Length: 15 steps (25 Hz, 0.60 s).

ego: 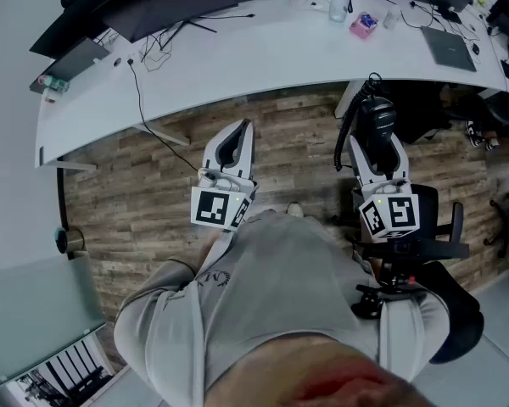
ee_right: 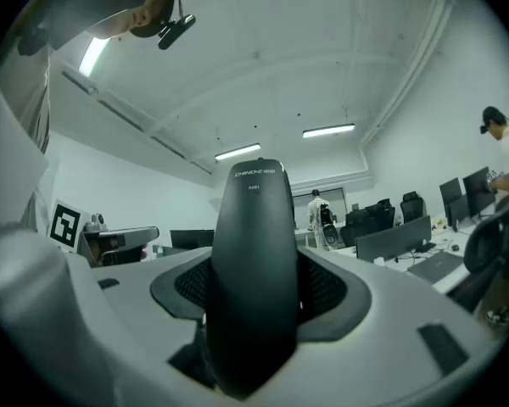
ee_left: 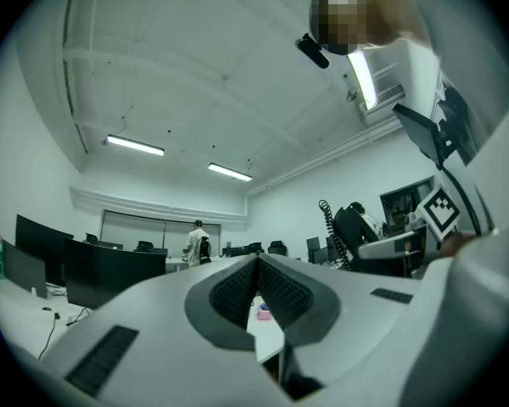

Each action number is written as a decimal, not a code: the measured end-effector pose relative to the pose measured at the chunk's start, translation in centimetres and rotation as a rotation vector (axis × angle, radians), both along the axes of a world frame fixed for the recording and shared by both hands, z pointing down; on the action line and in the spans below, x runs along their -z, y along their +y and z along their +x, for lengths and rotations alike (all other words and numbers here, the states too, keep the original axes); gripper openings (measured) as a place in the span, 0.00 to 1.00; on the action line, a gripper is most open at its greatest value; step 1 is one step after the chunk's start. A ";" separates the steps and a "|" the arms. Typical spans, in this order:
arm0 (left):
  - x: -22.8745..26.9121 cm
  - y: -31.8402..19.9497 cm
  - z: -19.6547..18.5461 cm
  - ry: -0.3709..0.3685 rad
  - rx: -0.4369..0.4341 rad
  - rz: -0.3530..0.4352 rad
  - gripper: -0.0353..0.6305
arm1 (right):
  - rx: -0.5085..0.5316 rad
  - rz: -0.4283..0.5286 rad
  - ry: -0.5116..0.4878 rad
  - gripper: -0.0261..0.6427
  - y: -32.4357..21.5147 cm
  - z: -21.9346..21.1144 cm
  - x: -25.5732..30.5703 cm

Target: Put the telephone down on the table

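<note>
A black telephone handset [ego: 377, 124] stands upright between the jaws of my right gripper [ego: 378, 147], which is shut on it; its coiled cord [ego: 346, 134] hangs down at its left. In the right gripper view the handset [ee_right: 254, 270] fills the middle, gripped on both sides by the ribbed pads [ee_right: 327, 285]. My left gripper [ego: 232, 147] is held to the left over the wooden floor, shut with nothing in it; in the left gripper view its pads [ee_left: 280, 293] meet at the tips. The long white table [ego: 263, 49] curves across ahead of both grippers.
On the table are monitors [ego: 165, 2], a bottle [ego: 339, 0], a pink box [ego: 363, 25], a laptop [ego: 448, 47] and cables [ego: 140, 91]. A black office chair [ego: 424, 253] stands right beside my right arm. People stand in the far office [ee_left: 195, 242].
</note>
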<state>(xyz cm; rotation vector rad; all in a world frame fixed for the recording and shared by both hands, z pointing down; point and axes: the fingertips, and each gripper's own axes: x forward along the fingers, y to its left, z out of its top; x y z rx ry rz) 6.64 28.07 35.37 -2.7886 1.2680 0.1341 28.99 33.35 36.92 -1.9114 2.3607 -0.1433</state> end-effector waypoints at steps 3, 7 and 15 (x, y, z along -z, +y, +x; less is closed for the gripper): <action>0.5 3.2 0.6 -0.005 -0.011 0.013 0.07 | 0.013 -0.006 -0.046 0.45 2.1 0.0 -0.6; 0.7 3.2 -0.7 -0.025 0.006 -0.005 0.07 | 0.041 -0.017 -0.075 0.45 1.7 -1.0 0.2; -1.5 8.7 0.0 0.021 0.065 -0.031 0.07 | 0.080 0.003 -0.233 0.45 4.2 0.7 -1.6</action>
